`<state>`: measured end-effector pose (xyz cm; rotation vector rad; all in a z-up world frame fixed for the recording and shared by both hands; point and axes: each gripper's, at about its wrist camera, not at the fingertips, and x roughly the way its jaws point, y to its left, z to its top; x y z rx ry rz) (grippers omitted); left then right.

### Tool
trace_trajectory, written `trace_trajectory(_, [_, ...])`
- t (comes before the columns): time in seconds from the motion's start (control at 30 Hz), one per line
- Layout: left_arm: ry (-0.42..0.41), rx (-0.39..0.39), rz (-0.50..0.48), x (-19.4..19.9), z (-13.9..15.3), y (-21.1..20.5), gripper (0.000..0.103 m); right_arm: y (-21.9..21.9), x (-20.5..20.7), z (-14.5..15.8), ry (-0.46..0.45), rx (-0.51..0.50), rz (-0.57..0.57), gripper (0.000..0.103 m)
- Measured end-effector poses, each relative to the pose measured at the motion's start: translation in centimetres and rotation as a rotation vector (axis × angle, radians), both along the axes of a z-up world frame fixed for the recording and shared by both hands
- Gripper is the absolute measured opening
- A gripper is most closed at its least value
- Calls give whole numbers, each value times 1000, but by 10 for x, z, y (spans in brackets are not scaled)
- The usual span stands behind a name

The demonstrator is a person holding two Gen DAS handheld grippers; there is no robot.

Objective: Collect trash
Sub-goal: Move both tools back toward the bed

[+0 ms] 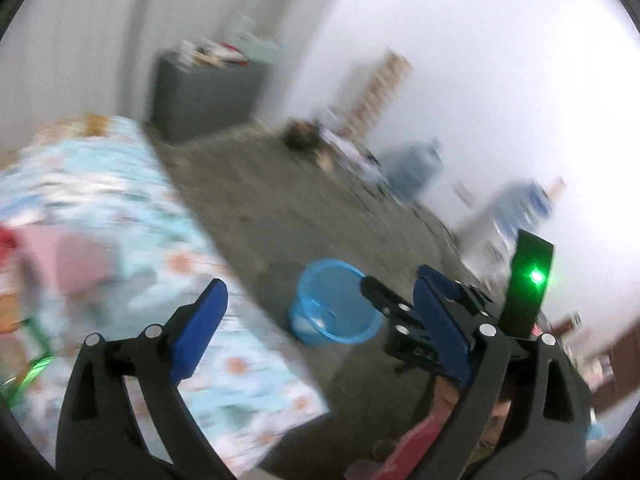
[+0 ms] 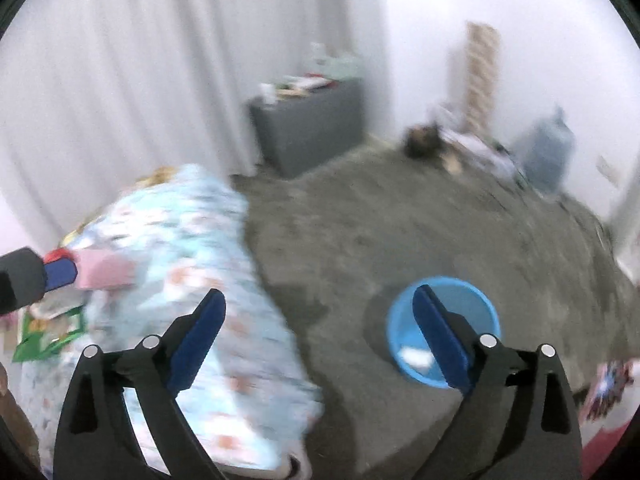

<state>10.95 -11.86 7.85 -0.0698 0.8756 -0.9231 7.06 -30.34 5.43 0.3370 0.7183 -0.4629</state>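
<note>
Both my left gripper (image 1: pixel 320 312) and right gripper (image 2: pixel 320 320) gape wide, empty, above the round blue plastic bin (image 2: pixel 444 332) on grey carpet (image 2: pixel 380 220) holding white scraps; blurry views risk mis-grabbing leftover bedspread (image 2: pixel 192 248) trash.

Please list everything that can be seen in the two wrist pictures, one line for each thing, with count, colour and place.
bucket: one, blue, on the grey floor, something white at its bottom.
bed cover: one, light blue with a pattern, on the bed at the left.
pink thing: one, on the bed cover; too blurred to name.
green packet: one, at the left edge of the bed.
cabinet: one, grey, in the far corner, small items on top.
curtain: white, behind the bed.
water jug: one, bluish, by the far wall.
pile of things: mixed colours, on the floor by the wall.
left gripper: black with blue pads, open, empty.
right gripper: same colours, open, empty.
</note>
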Motion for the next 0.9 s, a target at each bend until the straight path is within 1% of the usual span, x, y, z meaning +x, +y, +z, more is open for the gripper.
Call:
trace_trajectory(0.13, [-52,25,140,11,20,80,92,62,42,36,-43,-41,119,96])
trace_trajectory(0.2, [-66,25,187,14,27,113,93,89,56,48,-58,-43,147,97])
trace_trajectory(0.27, [-95,20,241,13,33,152,94,116,71,59,-44,-56,144,97])
trace_trajectory(0.33, [-114,11,282,13,37,179,94,135,77,65,-30,-74,139,97])
trace_trajectory(0.4, [-126,10,302,13,38,207,94,157,86,74,-22,-108,143,97])
trace_trajectory(0.5, [-132,21,318,14,36,233,94,194,99,85,-5,-182,152,97])
trace_trajectory(0.6, [-135,17,361,12,32,268,94,221,109,86,16,-262,186,97])
trace_trajectory(0.67, [-126,22,374,12,28,282,94,239,116,86,35,-287,208,97])
trace_trajectory(0.8, [-138,37,403,4,23,306,94,260,124,88,28,-285,224,97])
trace_trajectory(0.9, [-130,27,424,3,17,324,94,274,129,90,23,-269,240,97])
